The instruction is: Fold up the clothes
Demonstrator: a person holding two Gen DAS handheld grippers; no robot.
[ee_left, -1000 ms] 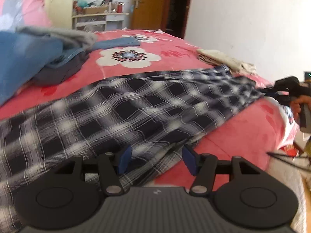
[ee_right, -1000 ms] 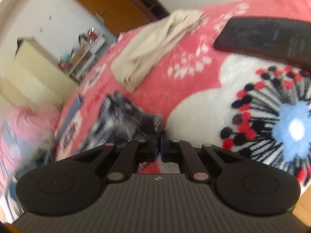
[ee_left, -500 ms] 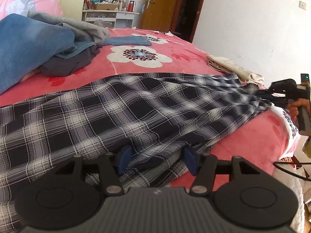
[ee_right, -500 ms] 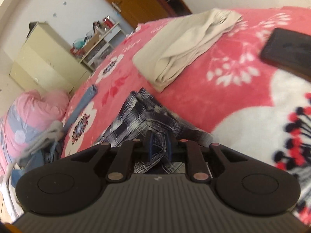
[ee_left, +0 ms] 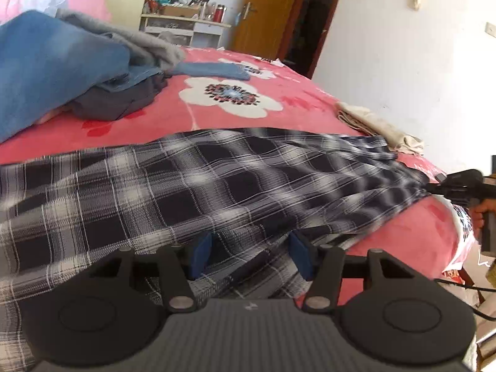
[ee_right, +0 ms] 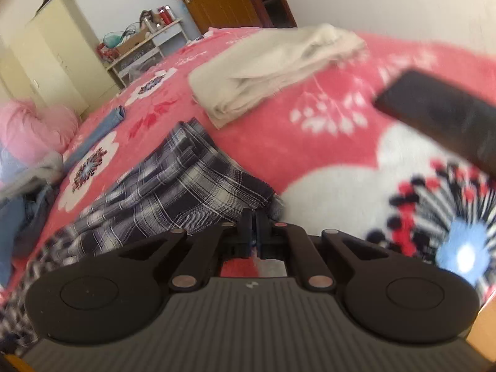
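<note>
Lying spread across the pink floral blanket point(ee_left: 217, 117), the plaid garment point(ee_left: 186, 186) is pinched at its far corner by the right gripper point(ee_right: 254, 217), jaws pressed together. The left gripper point(ee_left: 248, 257) is held spread over the near hem, nothing clamped.

The left wrist view sits low and close over the plaid shirt point(ee_left: 217, 192), looking along the bed point(ee_left: 310, 114) toward the door point(ee_left: 266, 12). The right wrist view looks from the bed's other end, close over the shirt's corner. Both share the shirt, beige cloth point(ee_right: 272, 68) and shelf point(ee_left: 186, 28).
</note>
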